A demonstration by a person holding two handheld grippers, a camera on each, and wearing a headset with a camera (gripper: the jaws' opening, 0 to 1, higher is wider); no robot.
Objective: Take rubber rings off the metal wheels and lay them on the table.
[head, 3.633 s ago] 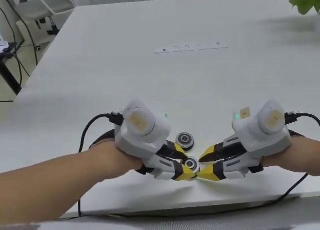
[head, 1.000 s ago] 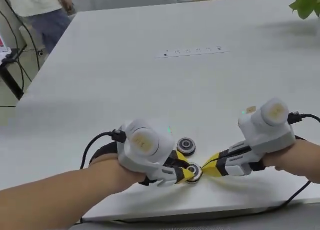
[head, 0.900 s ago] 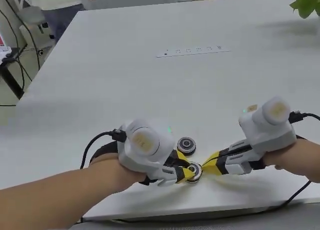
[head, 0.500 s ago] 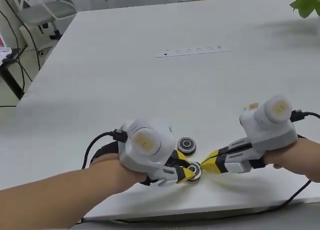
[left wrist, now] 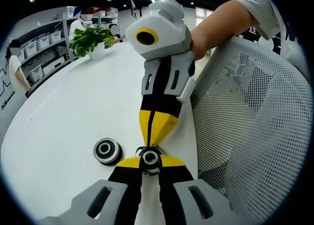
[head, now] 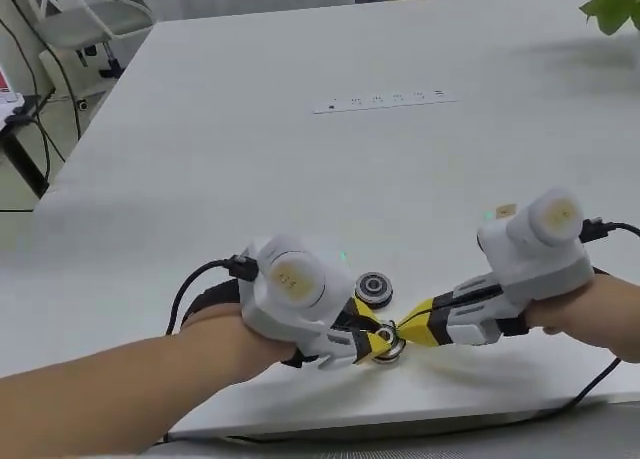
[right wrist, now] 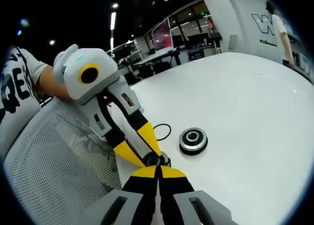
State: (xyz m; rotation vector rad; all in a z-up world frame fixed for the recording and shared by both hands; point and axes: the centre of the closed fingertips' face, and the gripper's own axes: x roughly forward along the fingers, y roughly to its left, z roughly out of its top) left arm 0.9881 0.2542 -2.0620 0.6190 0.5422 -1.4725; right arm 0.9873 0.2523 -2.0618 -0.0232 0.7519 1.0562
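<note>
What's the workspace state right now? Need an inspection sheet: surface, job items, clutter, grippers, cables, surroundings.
Surface: white table, with a socket strip set into it.
Job's things: held wheel sits at the near edge. The free wheel lies flat just beyond it, with a dark ring around it. Loose rings on the table: nothing seen.
Clutter: plant at the far right corner.
Grippers: left gripper is shut on the held wheel. The right gripper is shut, with its tips at that wheel's rim. Whether it pinches the ring cannot be told.
Cables: left cable and right cable, both black, run off the near edge.
Surroundings: office chair at the far left and a mesh chair back beside the person.
</note>
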